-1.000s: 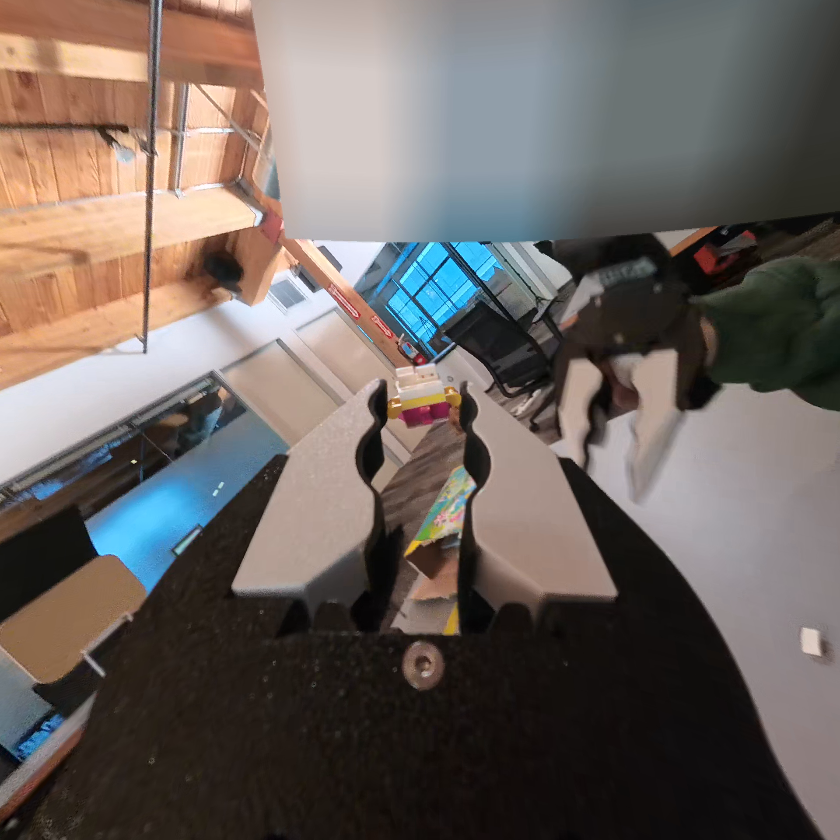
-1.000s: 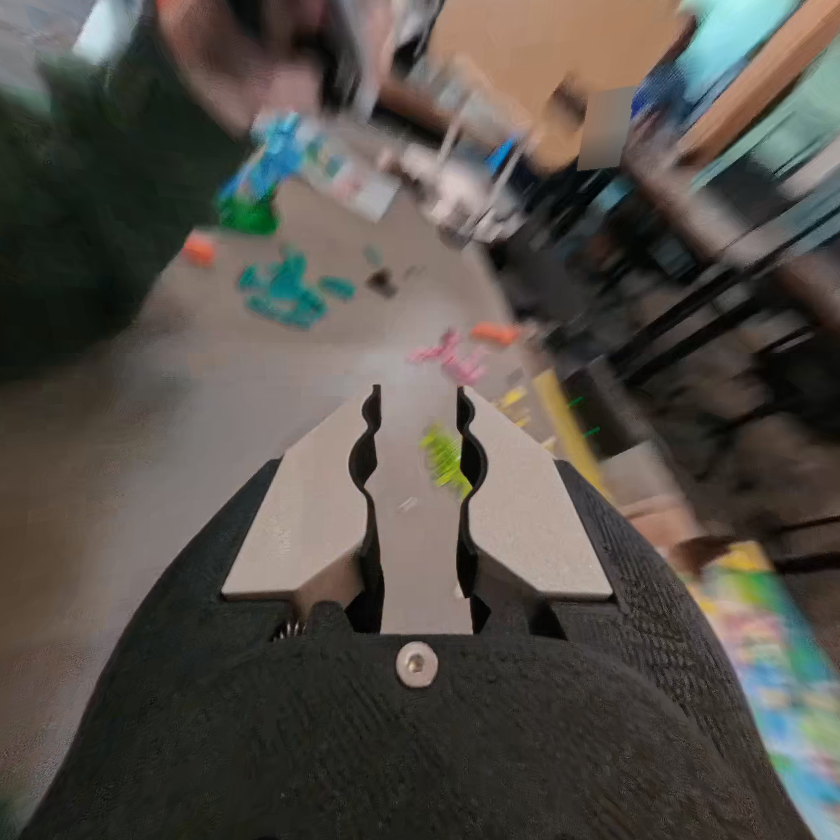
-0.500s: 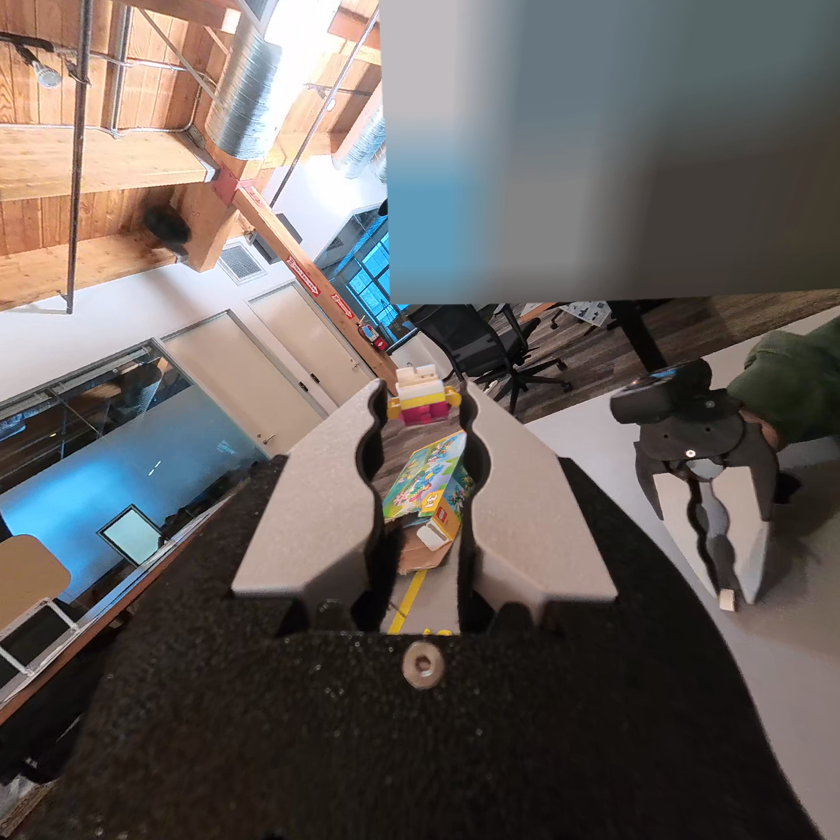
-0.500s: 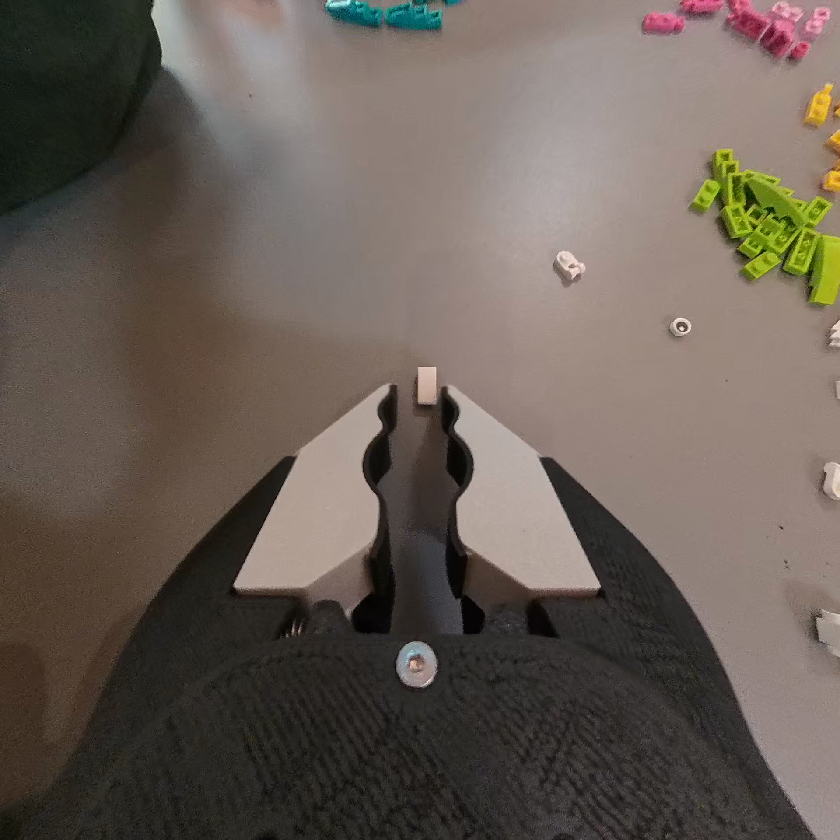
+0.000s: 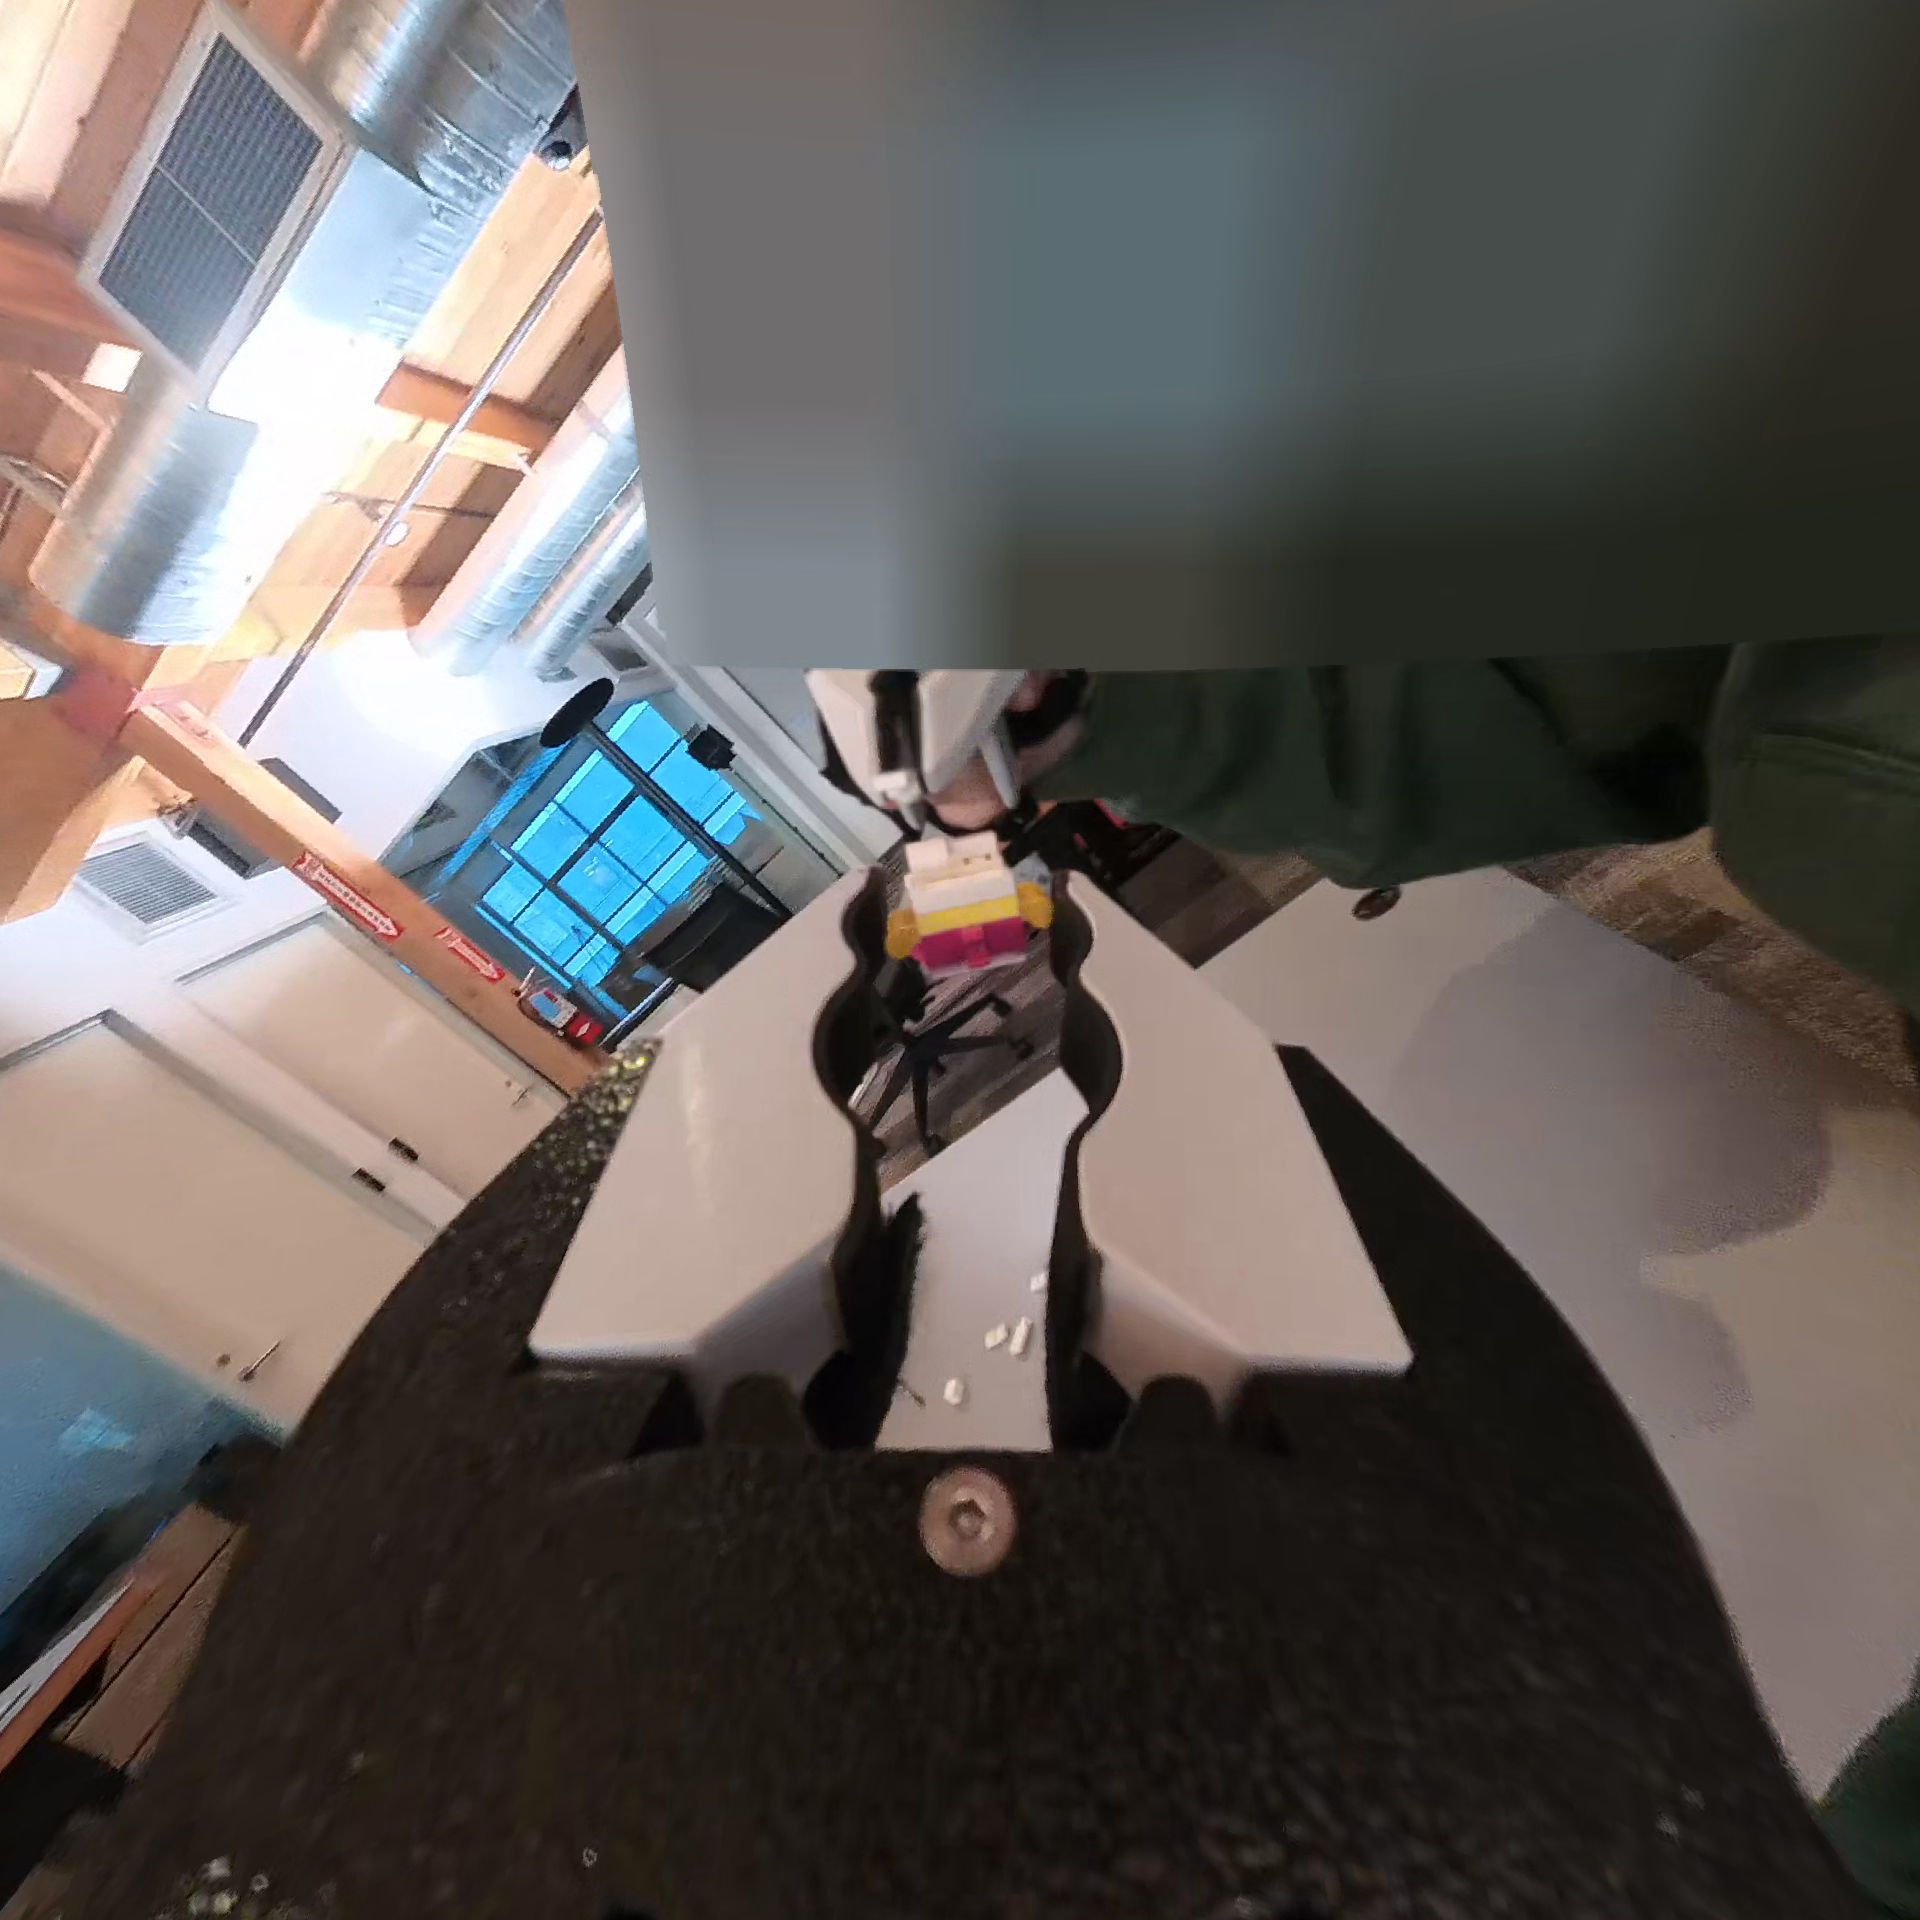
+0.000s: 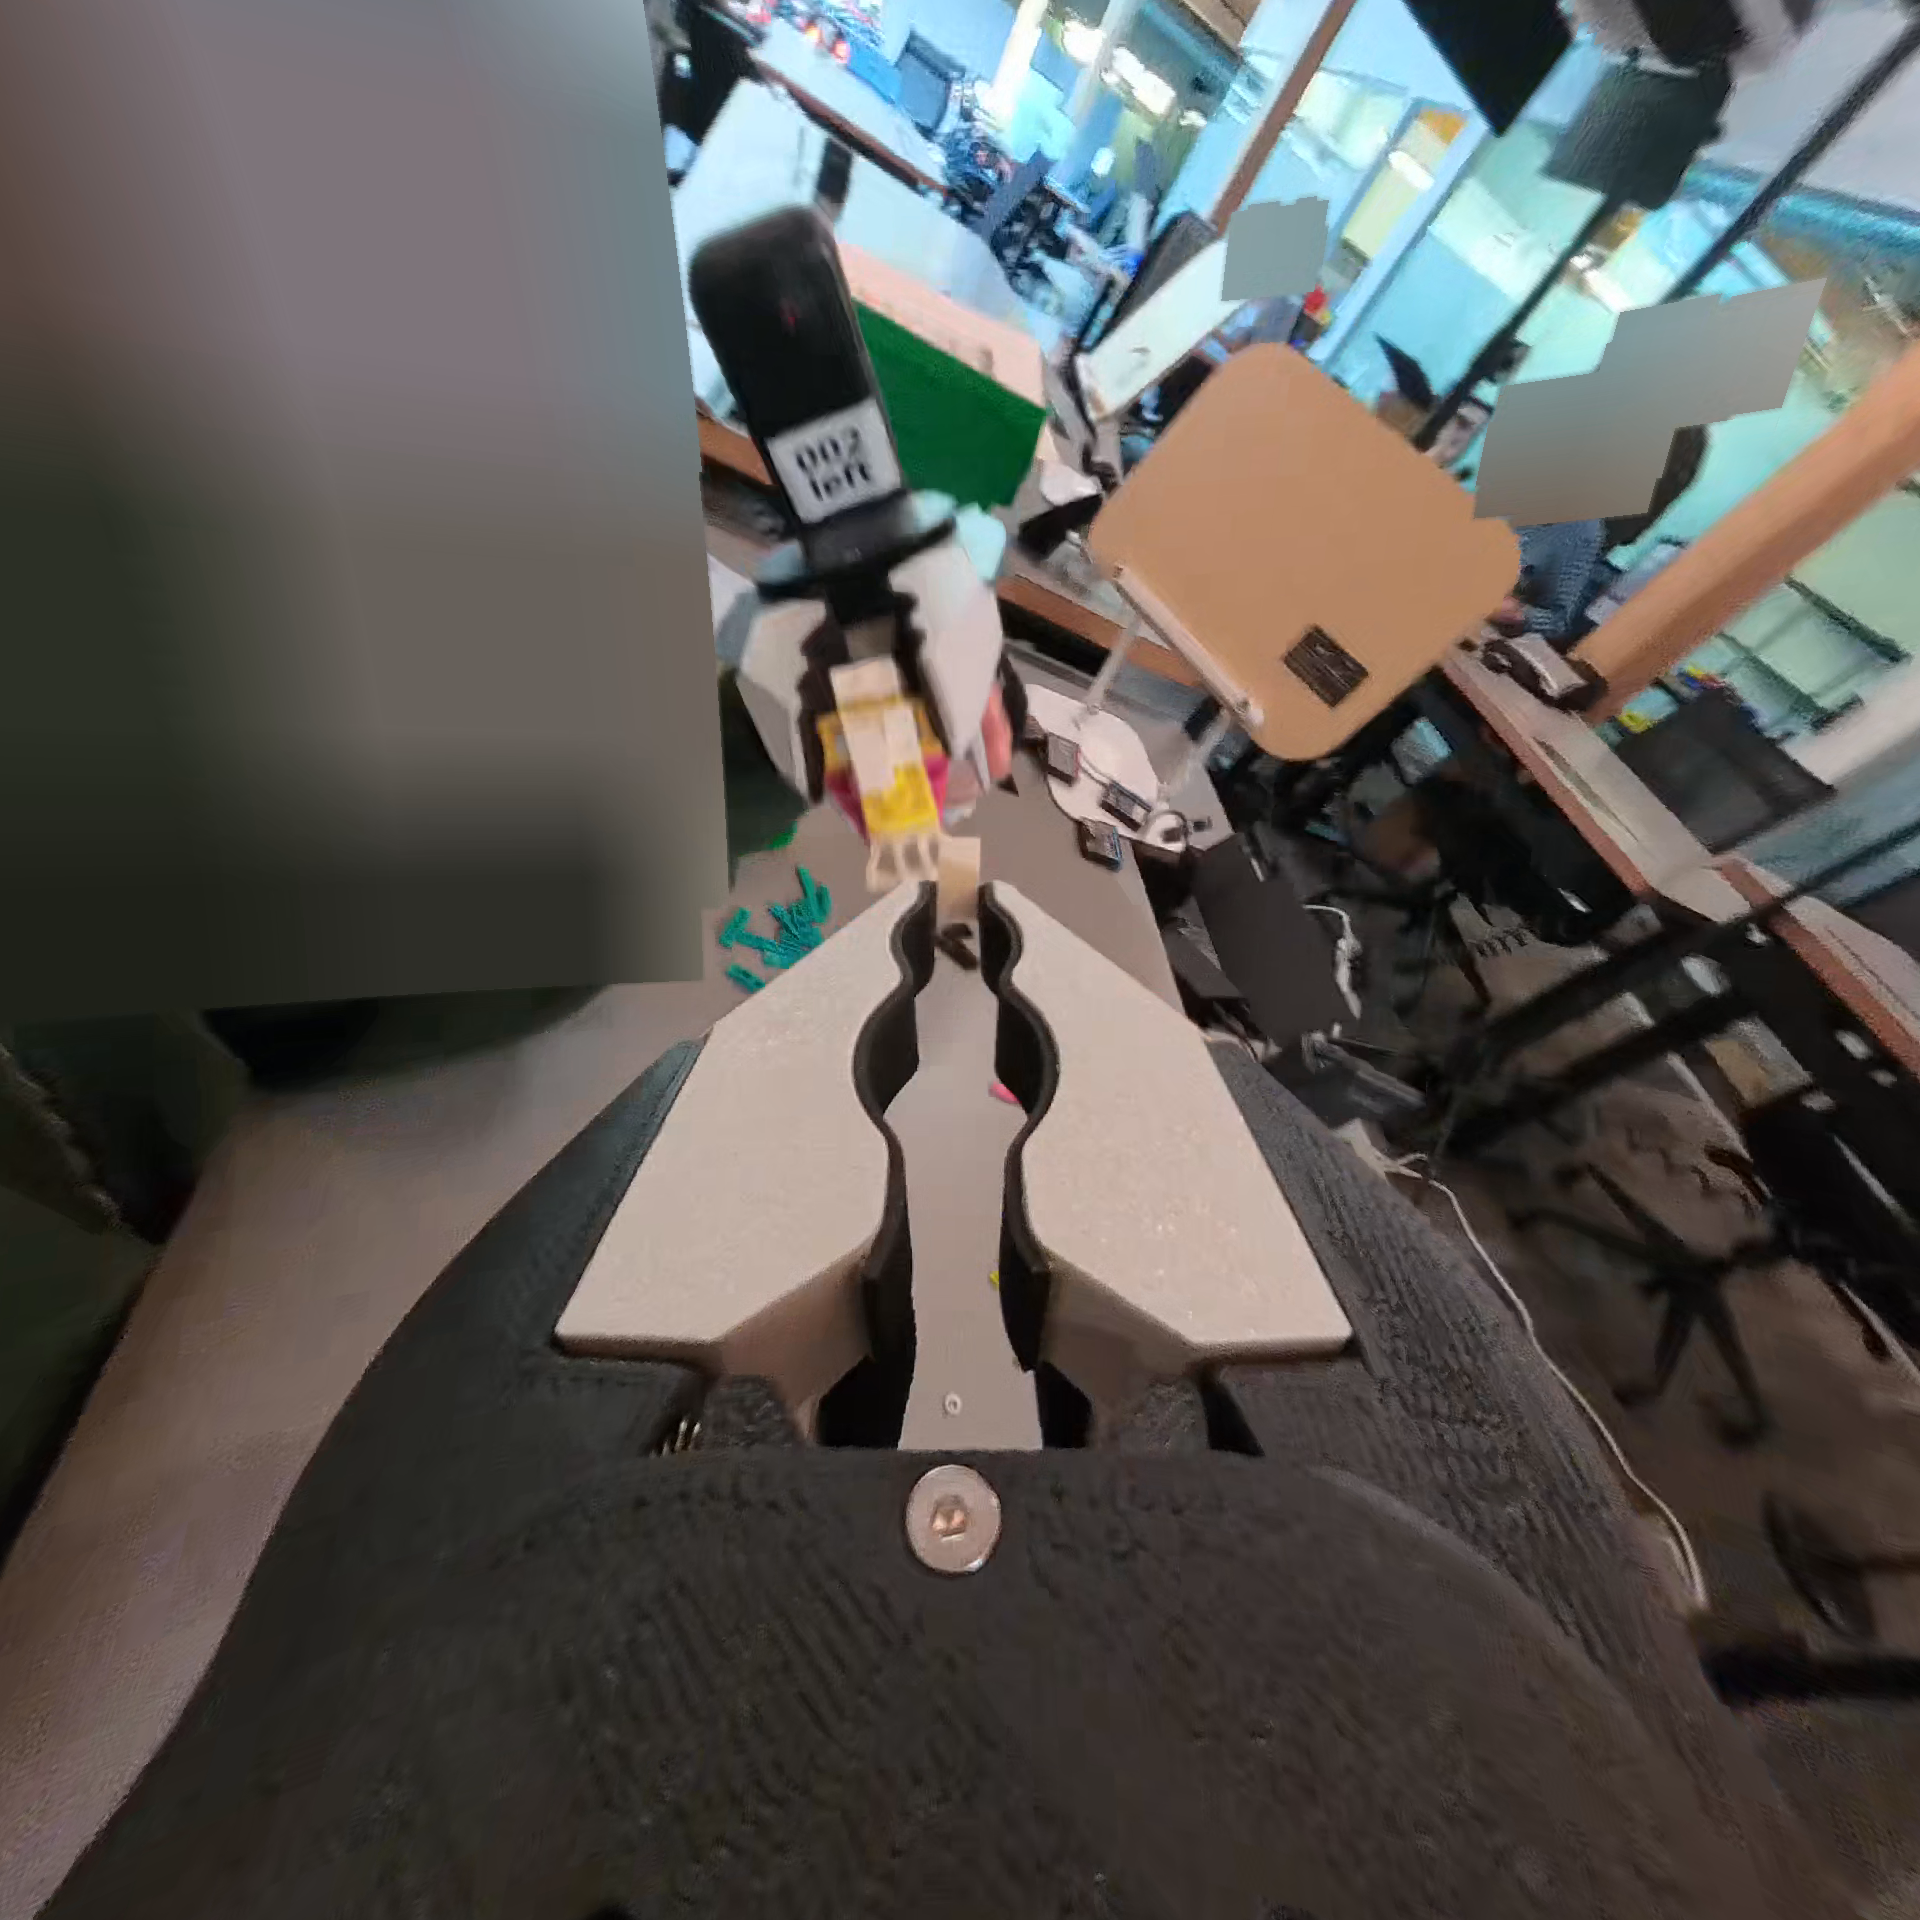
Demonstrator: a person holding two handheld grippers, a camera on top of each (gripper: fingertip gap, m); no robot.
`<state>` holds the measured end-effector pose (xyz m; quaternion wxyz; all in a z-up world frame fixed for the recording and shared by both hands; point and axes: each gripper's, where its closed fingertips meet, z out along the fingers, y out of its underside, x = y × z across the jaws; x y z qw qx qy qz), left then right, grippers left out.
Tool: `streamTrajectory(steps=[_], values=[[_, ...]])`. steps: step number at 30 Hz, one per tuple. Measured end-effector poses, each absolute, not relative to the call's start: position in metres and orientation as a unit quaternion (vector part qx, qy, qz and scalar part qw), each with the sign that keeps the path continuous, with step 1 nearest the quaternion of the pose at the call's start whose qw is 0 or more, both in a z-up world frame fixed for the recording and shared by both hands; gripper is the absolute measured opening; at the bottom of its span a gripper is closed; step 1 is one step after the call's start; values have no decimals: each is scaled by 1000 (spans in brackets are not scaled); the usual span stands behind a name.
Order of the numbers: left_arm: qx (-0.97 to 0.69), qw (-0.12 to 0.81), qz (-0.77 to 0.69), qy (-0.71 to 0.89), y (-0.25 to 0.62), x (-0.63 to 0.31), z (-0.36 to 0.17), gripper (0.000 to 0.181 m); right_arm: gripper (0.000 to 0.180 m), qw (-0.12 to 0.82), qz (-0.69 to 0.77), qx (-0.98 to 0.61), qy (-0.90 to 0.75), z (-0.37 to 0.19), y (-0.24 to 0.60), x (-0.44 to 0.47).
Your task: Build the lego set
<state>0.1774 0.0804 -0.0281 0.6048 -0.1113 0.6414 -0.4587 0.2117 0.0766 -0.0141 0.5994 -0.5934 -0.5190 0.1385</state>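
My left gripper [image 5: 964, 894] is shut on a small Lego build [image 5: 961, 920] of white, yellow and magenta bricks, held in the air above the grey table [image 5: 1558, 1143]. My right gripper [image 6: 953, 891] is shut on a small white brick [image 6: 958, 868] at its tips. In the right wrist view the left gripper [image 6: 899, 790] hangs tips-down with the build [image 6: 883, 764] just above and left of the white brick. In the left wrist view the right gripper [image 5: 940, 748] is just beyond the build, held by a hand in a green sleeve [image 5: 1403, 769].
Teal pieces [image 6: 779, 930] lie on the table [image 6: 312, 1195] beyond the grippers. Several tiny white pieces [image 5: 1008, 1335] lie on the table under the left gripper. A tan board on a stand [image 6: 1299, 540] and office chairs [image 5: 935, 1039] stand past the table edge. About 5 centimeters separates my left fingertips from my right.
My right gripper closed on the small white brick on the table, lifted it and brought it up to the build. My left gripper kept its hold and turned toward the right gripper.
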Motion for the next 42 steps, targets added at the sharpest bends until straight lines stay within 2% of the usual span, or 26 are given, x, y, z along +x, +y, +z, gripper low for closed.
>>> streamTrajectory(steps=[7, 13, 33, 42], values=[[-111, 583, -504, 628, 77, 169, -21, 29, 6, 506, 194, -642, -543, -8, 78, 185], [-126, 568, -514, 630, 78, 171, -23, 29, 6, 476, 195, -663, -545, -11, 81, 174], [-115, 558, -534, 625, 76, 169, -20, 29, 7, 443, 179, -679, -557, -18, 81, 169], [-114, 559, -536, 622, 75, 171, -19, 29, 13, 441, 177, -682, -557, -16, 81, 169]])
